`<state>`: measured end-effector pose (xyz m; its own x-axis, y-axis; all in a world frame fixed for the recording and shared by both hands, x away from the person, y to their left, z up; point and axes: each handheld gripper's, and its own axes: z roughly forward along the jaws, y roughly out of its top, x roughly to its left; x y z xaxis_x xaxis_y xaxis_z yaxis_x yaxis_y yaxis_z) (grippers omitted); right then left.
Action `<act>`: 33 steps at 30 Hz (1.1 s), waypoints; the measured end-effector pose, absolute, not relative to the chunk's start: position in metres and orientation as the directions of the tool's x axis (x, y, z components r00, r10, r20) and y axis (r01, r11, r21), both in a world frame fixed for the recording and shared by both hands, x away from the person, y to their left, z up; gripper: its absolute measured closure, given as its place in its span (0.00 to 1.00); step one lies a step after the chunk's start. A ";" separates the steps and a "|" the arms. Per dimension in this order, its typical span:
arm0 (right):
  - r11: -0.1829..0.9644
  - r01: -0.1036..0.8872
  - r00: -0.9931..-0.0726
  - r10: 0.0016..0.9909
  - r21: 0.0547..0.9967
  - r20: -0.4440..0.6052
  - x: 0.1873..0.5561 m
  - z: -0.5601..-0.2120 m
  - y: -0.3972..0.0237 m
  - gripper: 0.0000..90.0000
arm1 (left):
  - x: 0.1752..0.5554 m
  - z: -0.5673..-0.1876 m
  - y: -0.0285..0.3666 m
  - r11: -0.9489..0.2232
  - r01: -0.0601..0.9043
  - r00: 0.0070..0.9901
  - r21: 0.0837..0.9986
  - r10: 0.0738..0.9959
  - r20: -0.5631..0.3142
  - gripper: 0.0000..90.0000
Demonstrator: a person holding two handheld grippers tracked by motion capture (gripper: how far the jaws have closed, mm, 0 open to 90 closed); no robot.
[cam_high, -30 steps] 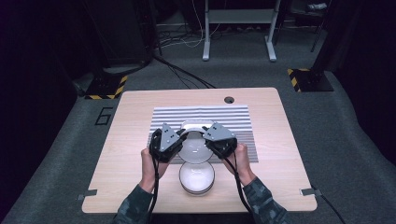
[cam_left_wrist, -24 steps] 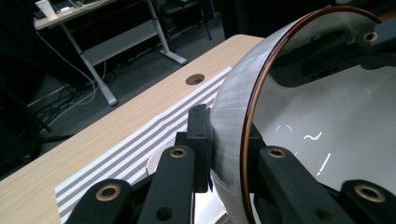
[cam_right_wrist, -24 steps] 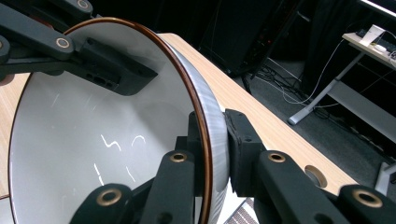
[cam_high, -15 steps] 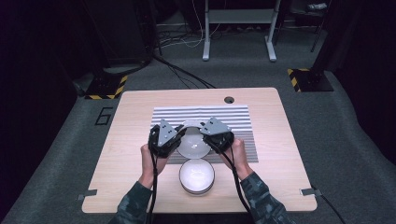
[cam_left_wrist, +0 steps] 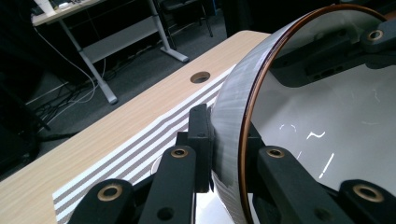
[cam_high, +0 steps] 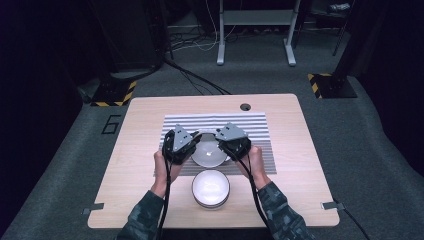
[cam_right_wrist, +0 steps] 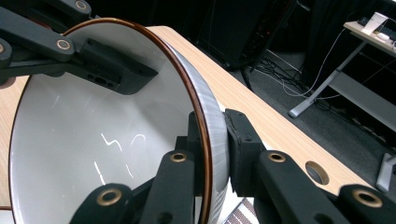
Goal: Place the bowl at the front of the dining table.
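1. Gripping opposite sides of one bowl, the left gripper (cam_high: 192,146) and the right gripper (cam_high: 223,145) hold a round, glossy white ceramic bowl with a thin brown rim (cam_high: 208,152) between them, over the near part of the mat.
2. In the left gripper view, the left gripper's black jaws pinch the bowl's wall (cam_left_wrist: 232,116), one pad on the grey-streaked outer side, the other inside against the smooth glaze.
3. In the right gripper view, the right gripper (cam_right_wrist: 212,140) is clamped on the rim in the same way, with its matt black pad pressed flat to the outside wall; the bowl's (cam_right_wrist: 93,140) pale inner surface shows small bright reflections.
4. Each gripper view also shows the other gripper's dark linkage at the bowl's far edge.
5. The bowl hangs over a flat rectangular mat with grey and white stripes (cam_high: 250,125), which lies at the middle of the table.
6. A rectangular table with a light wood-grain top and rounded corners (cam_high: 140,150) carries the mat; a small round cable hole (cam_high: 245,107) sits near its far edge.
7. A second round white bowl with a darker outer edge (cam_high: 210,187) stands on the bare wood, just near of the mat and of the held bowl.
8. The person's forearms in mottled green camouflage sleeves (cam_high: 280,212) come in from the near edge, and black cables trail back along them.
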<state>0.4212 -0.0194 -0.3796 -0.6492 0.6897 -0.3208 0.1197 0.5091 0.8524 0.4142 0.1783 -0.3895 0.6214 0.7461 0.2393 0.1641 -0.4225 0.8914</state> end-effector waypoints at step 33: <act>0.475 0.212 -0.657 0.716 0.854 -0.235 0.462 -0.394 -0.024 0.90 | 0.455 -0.401 0.174 -0.423 0.217 0.633 0.880 0.747 0.203 0.91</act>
<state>0.4615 -0.0241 -0.3936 -0.6572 0.7162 -0.2350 0.2120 0.4749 0.8541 0.4555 0.1745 -0.4011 0.6334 0.7468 0.2026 0.2173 -0.4230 0.8797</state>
